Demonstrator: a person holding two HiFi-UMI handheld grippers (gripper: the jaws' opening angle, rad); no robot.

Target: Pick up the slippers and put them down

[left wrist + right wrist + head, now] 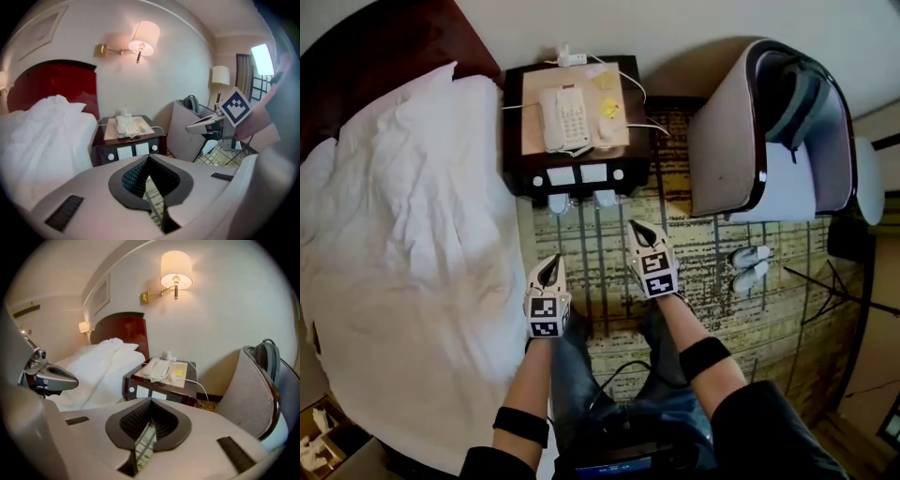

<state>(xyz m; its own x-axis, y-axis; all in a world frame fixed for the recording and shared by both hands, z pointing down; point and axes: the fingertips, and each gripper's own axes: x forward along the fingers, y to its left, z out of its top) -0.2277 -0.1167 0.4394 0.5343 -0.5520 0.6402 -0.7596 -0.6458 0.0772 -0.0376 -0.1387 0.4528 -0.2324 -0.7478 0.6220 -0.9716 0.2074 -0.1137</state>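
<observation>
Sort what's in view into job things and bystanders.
Job: two pale flat slippers; left tongs and right tongs, both shut and empty.
Lying about: white corded telephone, dark wooden nightstand, white rumpled bed, grey curved armchair, white shoes.

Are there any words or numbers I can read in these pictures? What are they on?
Nothing here can be read.
Telephone keys: too small.
Yellow item on the nightstand: blurred.
Left marker cube and right marker cube: square patterns only, no words.
</observation>
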